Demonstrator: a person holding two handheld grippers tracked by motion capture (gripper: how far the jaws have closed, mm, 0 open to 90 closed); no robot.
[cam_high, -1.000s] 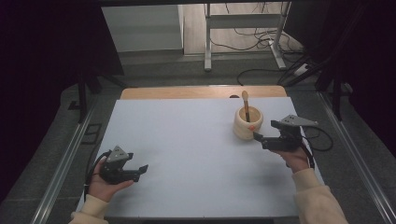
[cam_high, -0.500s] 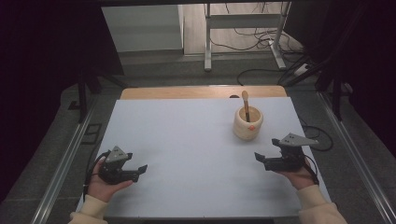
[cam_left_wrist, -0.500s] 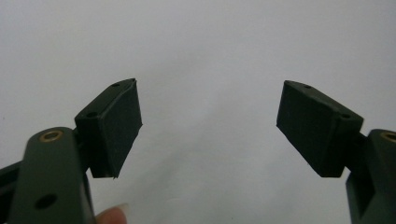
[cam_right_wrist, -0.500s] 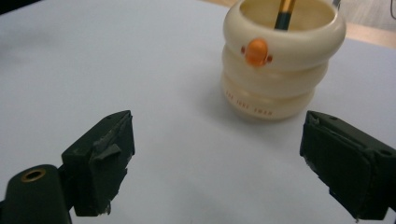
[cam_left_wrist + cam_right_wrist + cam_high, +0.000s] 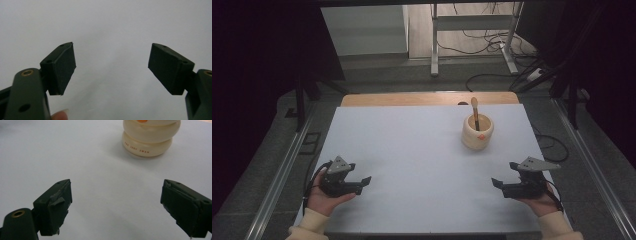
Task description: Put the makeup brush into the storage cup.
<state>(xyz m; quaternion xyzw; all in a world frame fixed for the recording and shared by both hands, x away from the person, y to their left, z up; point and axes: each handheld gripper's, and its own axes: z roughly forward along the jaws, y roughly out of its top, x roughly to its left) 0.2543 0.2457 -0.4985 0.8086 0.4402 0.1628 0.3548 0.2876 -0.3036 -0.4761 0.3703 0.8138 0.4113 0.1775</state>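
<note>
We hold both tools low at the near edge of the white table (image 5: 412, 150), and nothing is in either of them. Our left gripper (image 5: 362, 183) sits near the left corner, jaws spread wide over bare surface, gripping nothing. Our right gripper (image 5: 498, 184) sits at the near right, jaws just as wide and empty, pointed inward across the table.

The cream holder (image 5: 477, 132) stands upright on the right half of the table, well apart from both tools, with a wooden brush (image 5: 474, 111) standing in it, handle end up and leaning slightly. In the right gripper view the holder (image 5: 150, 138) sits ahead and a little off the centre line between the jaws.

If we go for the brush, we judge the right tool the natural one. We should come in above the rim, close on the stem alone, and lift straight up so the holder doesn't tip. Bracing the holder with the left would help.
</note>
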